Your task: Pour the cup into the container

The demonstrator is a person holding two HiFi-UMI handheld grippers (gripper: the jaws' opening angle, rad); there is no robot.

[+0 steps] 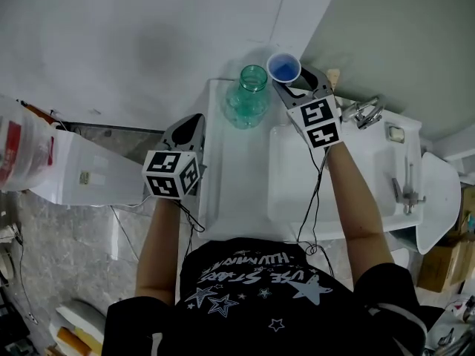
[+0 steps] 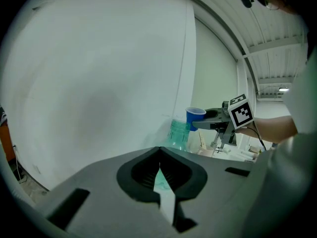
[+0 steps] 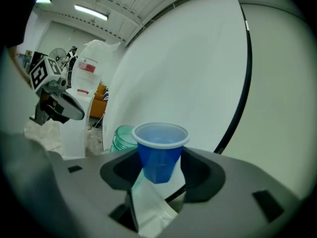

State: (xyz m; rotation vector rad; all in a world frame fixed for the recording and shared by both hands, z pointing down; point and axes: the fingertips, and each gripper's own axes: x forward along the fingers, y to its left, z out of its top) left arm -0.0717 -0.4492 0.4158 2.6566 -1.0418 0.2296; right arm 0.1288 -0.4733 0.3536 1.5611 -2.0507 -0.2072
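While both bare forearms reach forward in the head view, the right one stretches farther, to the far end of the white counter (image 1: 231, 191). right gripper (image 1: 288, 84) is clamped on the blue cup (image 1: 283, 68), cup upright, rim level, held just right of the mouth of the green clear container (image 1: 249, 97). Can't tell if the cup touches it. Container stands on the counter's far end by the wall. left gripper (image 1: 194, 120) hangs at the counter's left edge, nearer the person and well apart from the container. Sink basin (image 1: 297, 170) and faucet (image 1: 362, 112) lie to the right.

Left gripper view: left gripper (image 2: 159, 155) pinched closed, tips meeting, nothing between them. Far right, the cup (image 2: 195, 118) sits in the right gripper (image 2: 210, 121), just above and right of the container (image 2: 179, 133).

Right gripper view: right gripper (image 3: 158, 175) grasps the cup (image 3: 160, 150) low on its body, one jaw each side, rim above the jaws. What's inside the cup is unclear. Container (image 3: 123, 137) shows just left and behind the cup. Left gripper (image 3: 55, 101) is far left, nose pointing down-right.
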